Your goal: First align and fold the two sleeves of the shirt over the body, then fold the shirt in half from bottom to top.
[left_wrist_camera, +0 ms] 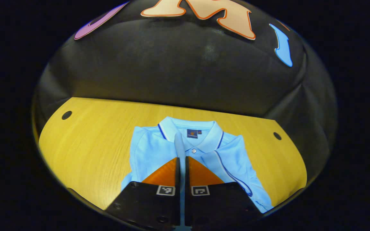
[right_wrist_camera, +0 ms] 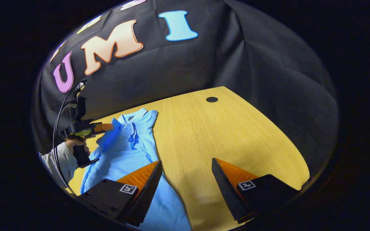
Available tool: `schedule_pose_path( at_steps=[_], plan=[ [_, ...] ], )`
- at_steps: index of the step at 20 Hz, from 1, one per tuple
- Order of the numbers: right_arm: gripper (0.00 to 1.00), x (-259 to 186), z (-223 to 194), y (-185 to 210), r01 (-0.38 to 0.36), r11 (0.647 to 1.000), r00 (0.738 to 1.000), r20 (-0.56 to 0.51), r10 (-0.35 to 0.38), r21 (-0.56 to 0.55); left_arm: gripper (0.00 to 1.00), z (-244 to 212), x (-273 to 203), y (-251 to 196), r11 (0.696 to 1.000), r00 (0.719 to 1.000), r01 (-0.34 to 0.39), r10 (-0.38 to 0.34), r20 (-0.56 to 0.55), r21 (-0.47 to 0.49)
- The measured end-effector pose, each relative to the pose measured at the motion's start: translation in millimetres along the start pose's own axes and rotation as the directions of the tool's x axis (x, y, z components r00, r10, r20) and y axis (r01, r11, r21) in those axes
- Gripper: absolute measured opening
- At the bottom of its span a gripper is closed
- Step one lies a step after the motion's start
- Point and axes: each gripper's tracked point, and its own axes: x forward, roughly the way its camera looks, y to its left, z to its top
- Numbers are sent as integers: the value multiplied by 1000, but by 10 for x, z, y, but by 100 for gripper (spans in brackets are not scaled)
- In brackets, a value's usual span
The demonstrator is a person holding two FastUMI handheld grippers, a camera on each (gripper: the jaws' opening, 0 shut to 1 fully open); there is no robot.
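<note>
Fabric of the light-blue polo shirt sat pinched in the left gripper; the right gripper, fingers wide, needed a matching hold.

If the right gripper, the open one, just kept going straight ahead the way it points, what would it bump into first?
Probably the bare yellow wooden table: the right gripper stands open over it, just beside the light blue polo shirt. Past the table's far edge hangs the black cloth wall. Depth is hard to judge.
</note>
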Motion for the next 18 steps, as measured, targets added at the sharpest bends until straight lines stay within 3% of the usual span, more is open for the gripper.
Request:
schedule_pose_path(
  at_steps=[1,4,8,11,14,18],
  plan=[
    [97,20,29,43,-1,1000,1000,4,0,7,19,18,-39,-70,999,999,42,-42,10,-7],
    [97,132,139,175,8,1000,1000,26,-8,19,94,137,-202,89,998,999,28,-29,30,48],
    [97,125,323,330,8,1000,997,79,-9,15,97,342,-682,317,999,996,32,-35,86,29],
    [97,-53,331,493,-46,999,993,104,47,-12,97,361,-1165,501,999,990,-11,5,138,38],
    [97,-288,207,551,-96,990,990,97,107,-105,96,174,-1773,596,993,981,-84,68,179,82],
    [97,-714,38,588,-144,973,980,112,166,-181,96,-328,-2481,517,985,981,-106,81,176,136]
  ],
)
